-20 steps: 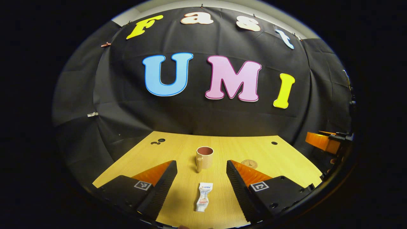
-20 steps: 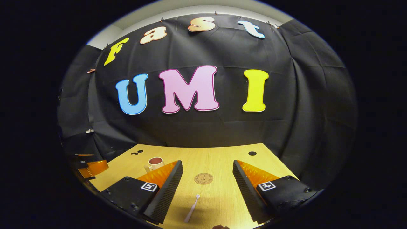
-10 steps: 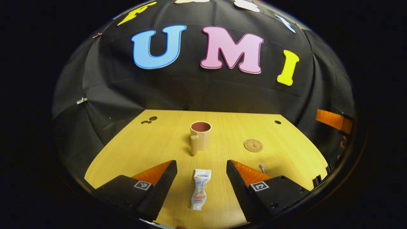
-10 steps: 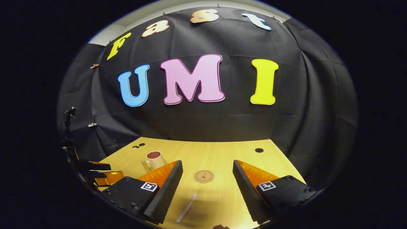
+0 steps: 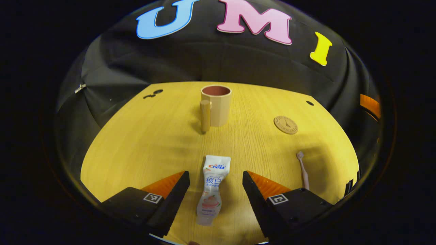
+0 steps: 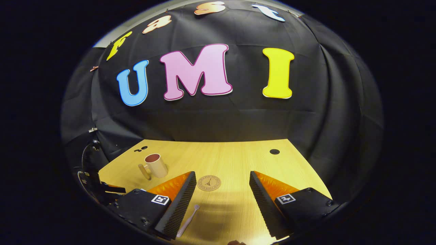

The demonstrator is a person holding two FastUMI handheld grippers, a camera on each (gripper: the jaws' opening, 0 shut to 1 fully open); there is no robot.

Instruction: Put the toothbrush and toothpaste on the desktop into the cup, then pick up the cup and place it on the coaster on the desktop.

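Now your left tool [image 5: 215,190] hangs spread wide over the toothpaste [image 5: 212,189], low in the left gripper view, the tube between its fingers and its long axis running straight up the frame toward the cup [image 5: 216,105] on the tabletop [image 5: 143,136]. Your right tool [image 6: 221,200] is spread too, with the toothbrush [image 6: 187,220] slanting by its left finger and the coaster [image 6: 209,182] just beyond.

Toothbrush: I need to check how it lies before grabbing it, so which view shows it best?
The left gripper view: the toothbrush lies whole on the desk, head toward the coaster. In the right gripper view the toothbrush is partly hidden behind the right gripper's finger.
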